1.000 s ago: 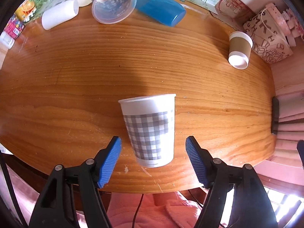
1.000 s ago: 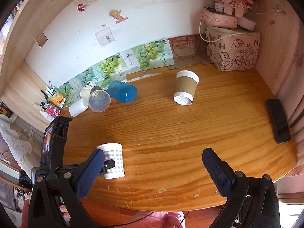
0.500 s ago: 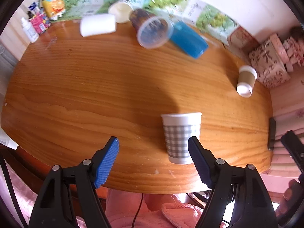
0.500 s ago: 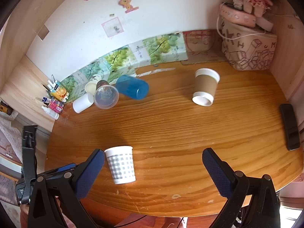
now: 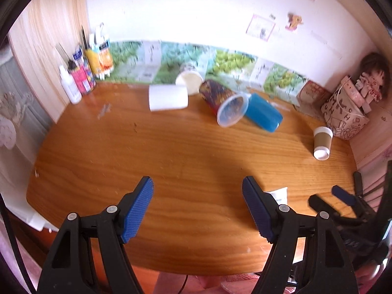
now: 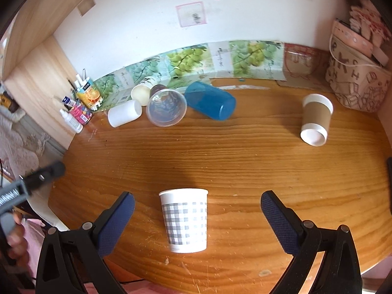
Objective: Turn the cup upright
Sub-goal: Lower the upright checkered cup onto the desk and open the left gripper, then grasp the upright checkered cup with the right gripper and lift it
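Note:
A white paper cup with a grey check band (image 6: 185, 220) stands upright, mouth up, near the front edge of the wooden table (image 6: 245, 161). My right gripper (image 6: 197, 223) is open, its blue fingers on either side of the cup and apart from it. In the left wrist view only a white sliver of the cup (image 5: 278, 194) shows behind the right finger. My left gripper (image 5: 197, 208) is open and empty over the table's front part, left of the cup. The right gripper's tips (image 5: 341, 194) show at the right edge of the left view.
At the back lie a white cup (image 6: 125, 113), a clear cup (image 6: 166, 110) and a blue cup (image 6: 210, 101) on their sides. A brown-sleeved cup (image 6: 316, 120) lies at the right. Bottles (image 6: 78, 107) stand back left, a patterned box (image 6: 357, 83) back right.
My left gripper has drawn back, tilted up and moved left of the checked cup, which stays upright. My right gripper has moved in so the cup now stands between its fingers.

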The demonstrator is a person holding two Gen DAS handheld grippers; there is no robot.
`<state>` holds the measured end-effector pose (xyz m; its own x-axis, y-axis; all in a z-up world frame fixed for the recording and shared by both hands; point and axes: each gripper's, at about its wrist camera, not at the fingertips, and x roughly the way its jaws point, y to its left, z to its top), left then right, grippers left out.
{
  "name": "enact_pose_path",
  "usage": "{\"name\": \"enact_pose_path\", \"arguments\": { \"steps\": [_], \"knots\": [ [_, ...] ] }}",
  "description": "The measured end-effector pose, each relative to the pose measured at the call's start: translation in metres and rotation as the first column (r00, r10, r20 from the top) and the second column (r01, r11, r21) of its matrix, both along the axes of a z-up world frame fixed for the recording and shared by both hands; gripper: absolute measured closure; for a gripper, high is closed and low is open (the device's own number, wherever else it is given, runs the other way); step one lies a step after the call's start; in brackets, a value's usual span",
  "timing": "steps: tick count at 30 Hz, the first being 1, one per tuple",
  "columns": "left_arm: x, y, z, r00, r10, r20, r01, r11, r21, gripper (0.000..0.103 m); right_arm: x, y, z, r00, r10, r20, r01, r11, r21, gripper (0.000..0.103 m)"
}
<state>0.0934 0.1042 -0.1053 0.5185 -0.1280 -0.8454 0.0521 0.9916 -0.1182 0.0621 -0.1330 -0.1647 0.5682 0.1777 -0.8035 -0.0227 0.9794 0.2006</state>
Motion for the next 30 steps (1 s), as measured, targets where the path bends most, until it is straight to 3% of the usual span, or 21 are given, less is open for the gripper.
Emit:
{"name": "enact_pose_path", "arguments": {
  "steps": [10, 15, 30],
  "knots": [
    [-0.007, 0.027, 0.012, 0.991, -0.079, 0.103, 0.087, 0.994, -0.07, 0.025, -0.014, 0.019, -0.032, 0.99, -0.002, 0.144, -0.001, 1.0, 0.021, 0.0],
    [-0.006, 0.034, 0.017, 0.983, -0.115, 0.141, 0.124, 0.99, -0.062, 0.025, -0.017, 0.031, -0.042, 0.978, 0.009, 0.21, -0.014, 1.0, 0.019, 0.0],
    [0.012, 0.051, 0.019, 0.97, -0.171, 0.173, 0.18, 0.983, -0.036, 0.025, 0.002, 0.06, -0.081, 0.982, 0.0, 0.191, 0.022, 0.994, -0.11, 0.007]
  ]
}}
